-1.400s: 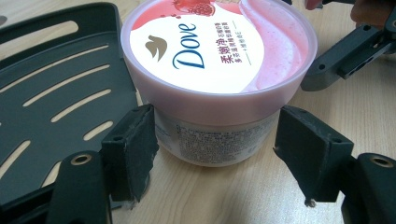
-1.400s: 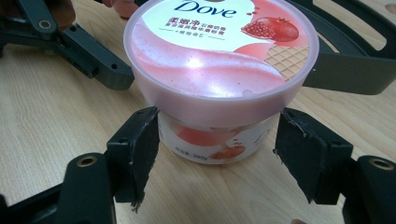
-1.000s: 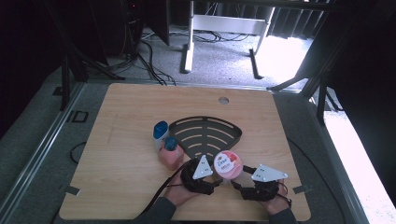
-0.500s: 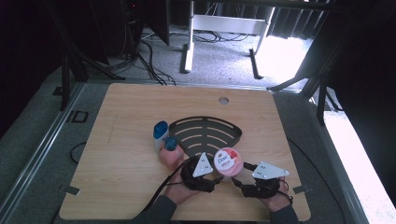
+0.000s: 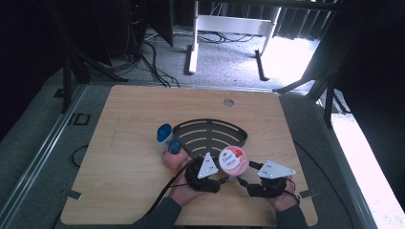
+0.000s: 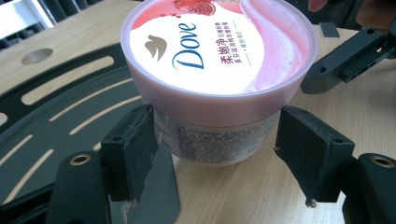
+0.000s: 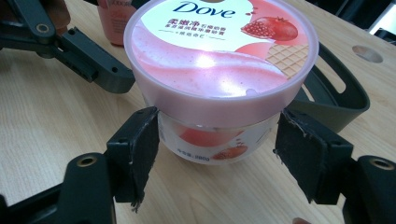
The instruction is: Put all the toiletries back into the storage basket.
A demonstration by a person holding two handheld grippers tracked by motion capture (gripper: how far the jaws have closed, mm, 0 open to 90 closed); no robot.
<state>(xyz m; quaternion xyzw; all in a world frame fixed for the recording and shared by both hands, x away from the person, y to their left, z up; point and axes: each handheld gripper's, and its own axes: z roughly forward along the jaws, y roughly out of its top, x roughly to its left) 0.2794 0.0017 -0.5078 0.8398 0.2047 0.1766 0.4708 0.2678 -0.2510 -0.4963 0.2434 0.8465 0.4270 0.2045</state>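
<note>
The round pink Dove jar with a white and pink lid (image 5: 233, 161) stands upright on my light wooden table (image 5: 119, 143), near my edge of it. Its base sits right at the rim of the flat black tray with long slots (image 5: 210, 133), maybe partly on it.

My left gripper (image 6: 215, 154) has its two black jaws around the jar, under the lid. The left jaw touches the jar's side. The right jaw has a small gap beside it, so the jar is not pinched yet. My right gripper (image 7: 217, 156) comes from the other side. Its jaws are wide apart around the jar too, with a gap on each side.

My two hands sit low at the near edge, close together, with the jar between them.

Just left of my left hand stand a pink bottle with a blue cap (image 5: 175, 147) and a white bottle with a blue cap (image 5: 164, 133). The far half of the table and its right side are bare wood.
</note>
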